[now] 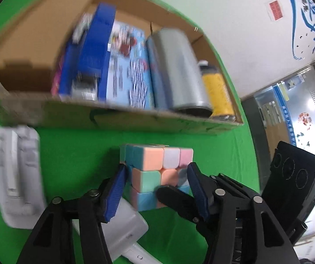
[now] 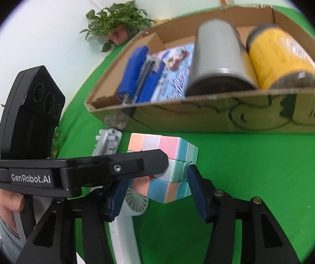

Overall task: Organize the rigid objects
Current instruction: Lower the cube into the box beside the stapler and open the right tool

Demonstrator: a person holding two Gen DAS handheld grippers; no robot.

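A pastel puzzle cube (image 1: 157, 171) sits between the blue pads of my left gripper (image 1: 156, 188), which is shut on it, above the green cloth. In the right wrist view the same cube (image 2: 164, 165) is between my right gripper's (image 2: 156, 188) pads, which close on it too; the left gripper's black finger (image 2: 113, 171) crosses in front. Behind stands a cardboard box (image 1: 113, 114) (image 2: 223, 114) holding a blue stapler (image 1: 95, 50), a printed blue booklet (image 1: 133, 70), a grey cylinder (image 1: 177, 70) and a yellow can (image 1: 218, 90).
A white plastic holder (image 1: 16, 176) lies on the green cloth at the left. A white handheld fan (image 2: 131, 209) lies below the cube. The right gripper's black body (image 1: 289, 187) is at the right. A potted plant (image 2: 117, 22) stands by the wall.
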